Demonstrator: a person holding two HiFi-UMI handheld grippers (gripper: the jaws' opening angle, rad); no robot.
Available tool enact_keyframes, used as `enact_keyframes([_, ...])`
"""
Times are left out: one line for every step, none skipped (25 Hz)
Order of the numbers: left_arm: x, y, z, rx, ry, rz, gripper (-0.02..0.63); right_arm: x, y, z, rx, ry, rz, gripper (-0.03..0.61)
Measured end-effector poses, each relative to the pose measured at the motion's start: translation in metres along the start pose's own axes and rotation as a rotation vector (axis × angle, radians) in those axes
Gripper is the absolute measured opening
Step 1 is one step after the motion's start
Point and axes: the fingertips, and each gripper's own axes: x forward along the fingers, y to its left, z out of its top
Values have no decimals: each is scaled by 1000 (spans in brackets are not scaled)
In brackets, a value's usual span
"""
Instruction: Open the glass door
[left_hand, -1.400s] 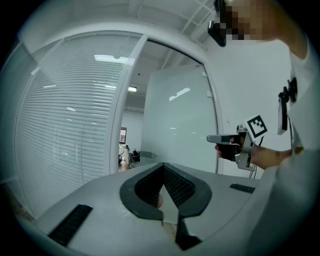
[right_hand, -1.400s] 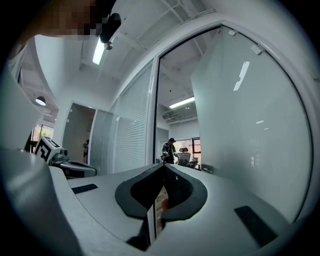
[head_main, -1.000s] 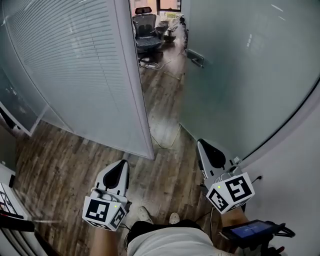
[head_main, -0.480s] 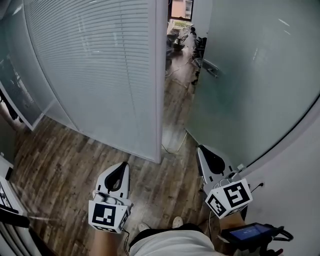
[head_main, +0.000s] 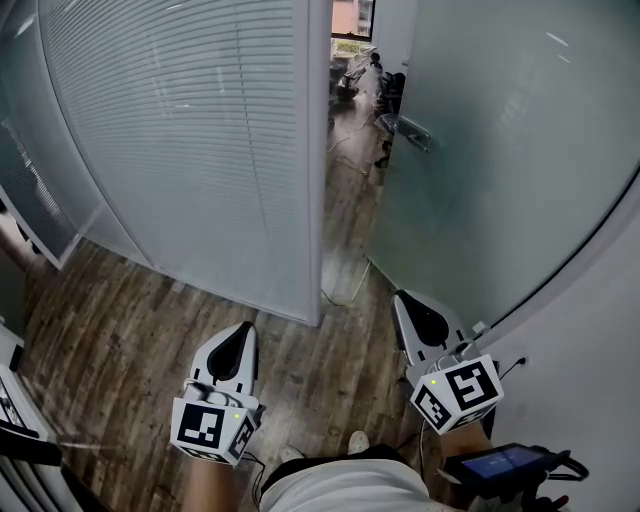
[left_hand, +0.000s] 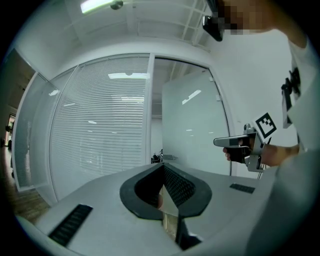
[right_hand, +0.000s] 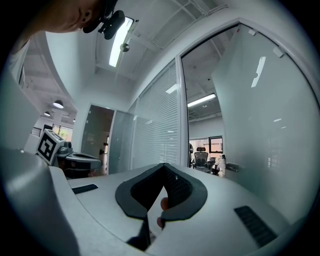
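The frosted glass door (head_main: 500, 150) stands swung open on the right, with its metal handle (head_main: 412, 131) far ahead near the gap. Both grippers hang low in the head view, well short of the handle. My left gripper (head_main: 238, 335) points at the blinds wall, shut and empty. My right gripper (head_main: 408, 298) is next to the door's bottom edge, shut with nothing in it. The left gripper view shows the closed tips (left_hand: 162, 167) before the door (left_hand: 192, 130). From the right gripper (right_hand: 164, 167), the handle (right_hand: 231, 168) lies ahead on the right.
A glass partition with white blinds (head_main: 190, 140) fills the left, ending at a post (head_main: 318, 200). Office chairs (head_main: 360, 70) stand beyond the doorway. A cable (head_main: 345, 290) lies on the wood floor. A white wall (head_main: 590, 340) closes the right.
The partition post and the doorway have slid right in the head view, and the gap looks narrower. Both grippers keep their pose at the bottom, still shut.
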Motion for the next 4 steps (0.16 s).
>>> enact_keyframes([0,-2,0,2,0,-2,-1,-1,-1,0,0,1,-2,2])
enact_keyframes([0,-3,1,3,0,-4,0,-1,-2,0,-1,2,-4,2])
enact_keyframes([0,-4,1,4,0,-4,-1,-2,-3,0,-2,2,-5,2])
enact_keyframes([0,-6,2,6,-1,-5,0,-2,-4,1,-3,2,-6,2])
